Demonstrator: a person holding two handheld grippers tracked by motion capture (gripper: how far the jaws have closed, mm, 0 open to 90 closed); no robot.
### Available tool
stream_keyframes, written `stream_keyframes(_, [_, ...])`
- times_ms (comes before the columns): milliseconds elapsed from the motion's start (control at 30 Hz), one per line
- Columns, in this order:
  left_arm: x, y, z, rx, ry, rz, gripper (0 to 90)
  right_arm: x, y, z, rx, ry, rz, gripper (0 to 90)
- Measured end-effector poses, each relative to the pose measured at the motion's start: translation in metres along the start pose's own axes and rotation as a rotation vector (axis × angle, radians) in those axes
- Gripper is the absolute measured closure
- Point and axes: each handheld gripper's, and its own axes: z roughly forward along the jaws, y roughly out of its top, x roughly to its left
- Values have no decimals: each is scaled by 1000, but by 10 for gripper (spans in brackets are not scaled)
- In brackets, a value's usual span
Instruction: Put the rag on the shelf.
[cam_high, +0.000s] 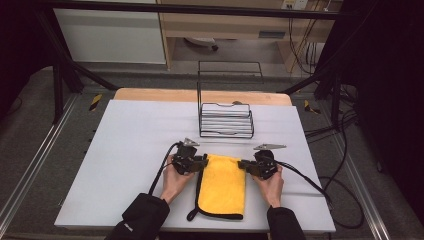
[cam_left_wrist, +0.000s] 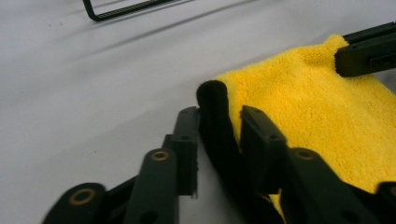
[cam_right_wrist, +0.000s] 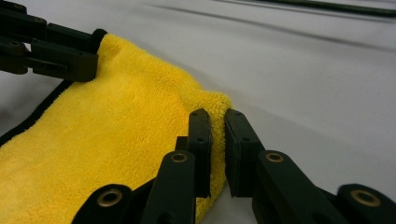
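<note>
High view: a black wire rack (cam_high: 226, 120) stands on the desk (cam_high: 125, 150) behind a yellow microfibre cloth (cam_high: 222, 187).
Left gripper view: left tool (cam_left_wrist: 219, 123) pinches the cloth's black-edged corner.
Right gripper view: right tool (cam_right_wrist: 217, 126) pinches the opposite corner.

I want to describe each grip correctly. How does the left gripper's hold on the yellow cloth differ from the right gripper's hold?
The left gripper pinches the yellow cloth at its far left corner, on the black trim; the right gripper pinches the far right corner, on plain yellow pile. The left jaws stand wider, around a thick fold; the right jaws stand nearly together. Both hold the cloth's far edge low over the white table.
</note>
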Motion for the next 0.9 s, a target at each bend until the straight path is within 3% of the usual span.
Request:
stream_keyframes(167, [7, 2, -1, -28, 7, -27, 457, 2, 11, 3, -26, -27, -68, 824])
stream_keyframes(333, [9, 2, 6, -25, -17, -66, 428, 0, 9, 10, -33, -61, -106, 763])
stream_keyframes(500, [9, 1, 10, -8, -16, -61, 481, 1, 10, 0, -74, -61, -93, 556])
stream_keyframes(567, [10, 2, 11, 9, -52, -84, 587, 2, 10, -2, -72, -45, -83, 497])
stream_keyframes(600, [9, 2, 11, 8, -44, -77, 599, 3, 9, -2, -73, -40, -85, 445])
stream_keyframes(767, [8, 3, 12, 26, -57, -84, 670, 5, 7, -4, -38, -22, -77, 394])
stream_keyframes(900, [8, 3, 13, 30, -71, -97, 734, 4, 7, -2, -20, -25, -81, 418])
